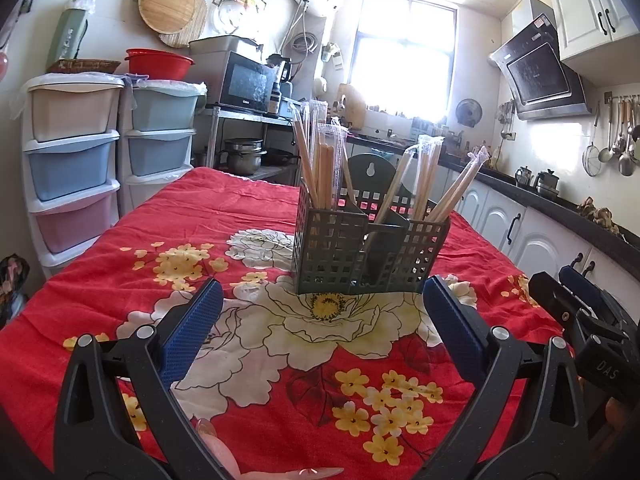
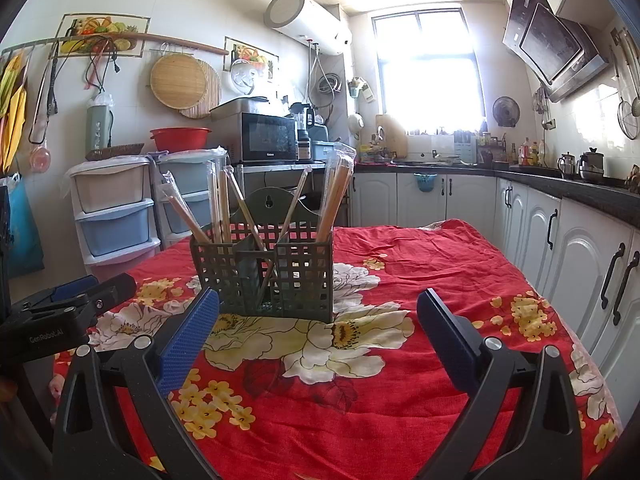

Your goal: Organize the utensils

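A dark green lattice utensil holder (image 1: pixel 370 254) stands upright on the red floral tablecloth (image 1: pixel 200 216); it also shows in the right wrist view (image 2: pixel 266 276). Several plastic-wrapped wooden chopsticks (image 1: pixel 320 168) stand in its compartments, some leaning outward (image 2: pixel 338 192). My left gripper (image 1: pixel 322 300) is open and empty, a short way in front of the holder. My right gripper (image 2: pixel 318 310) is open and empty, also just in front of the holder, which sits toward its left finger. Each gripper shows at the edge of the other's view: the right gripper (image 1: pixel 576 300) and the left gripper (image 2: pixel 96 290).
Stacked plastic drawer units (image 1: pixel 72 160) stand left of the table. A microwave (image 1: pixel 244 82) sits on a metal rack behind. White cabinets (image 2: pixel 580 264) under a dark counter with kettles (image 2: pixel 580 166) run along the right. Ladles hang on the wall (image 1: pixel 616 136).
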Tool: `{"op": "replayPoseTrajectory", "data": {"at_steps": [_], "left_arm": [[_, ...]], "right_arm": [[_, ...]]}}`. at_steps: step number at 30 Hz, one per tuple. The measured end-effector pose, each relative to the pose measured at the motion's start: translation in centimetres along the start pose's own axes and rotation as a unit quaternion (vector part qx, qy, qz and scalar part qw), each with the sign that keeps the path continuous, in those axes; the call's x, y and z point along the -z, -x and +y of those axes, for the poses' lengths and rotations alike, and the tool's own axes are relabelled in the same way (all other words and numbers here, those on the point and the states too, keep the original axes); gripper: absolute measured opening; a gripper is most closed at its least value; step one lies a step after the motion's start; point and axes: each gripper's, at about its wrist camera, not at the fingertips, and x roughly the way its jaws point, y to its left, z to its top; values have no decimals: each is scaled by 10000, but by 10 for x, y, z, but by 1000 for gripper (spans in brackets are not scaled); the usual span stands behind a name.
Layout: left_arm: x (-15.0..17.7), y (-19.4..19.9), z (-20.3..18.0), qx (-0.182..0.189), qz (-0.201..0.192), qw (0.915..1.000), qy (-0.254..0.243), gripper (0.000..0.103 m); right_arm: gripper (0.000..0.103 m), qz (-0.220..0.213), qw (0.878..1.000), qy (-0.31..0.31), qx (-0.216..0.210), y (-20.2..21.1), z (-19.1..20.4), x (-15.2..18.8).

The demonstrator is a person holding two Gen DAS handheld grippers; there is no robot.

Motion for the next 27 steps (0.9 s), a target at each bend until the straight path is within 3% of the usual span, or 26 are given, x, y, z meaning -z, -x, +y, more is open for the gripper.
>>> {"op": "replayPoseTrajectory", "data": {"at_steps": [17, 27], "left_arm": [[2, -3, 1, 24, 73, 10000, 18, 92], [-1, -9, 8, -247, 394, 9987, 193, 92]], "right_arm": [[96, 9, 10000, 0, 8, 0, 0, -1], [96, 191, 9995, -211, 115, 1, -11, -4]]}}
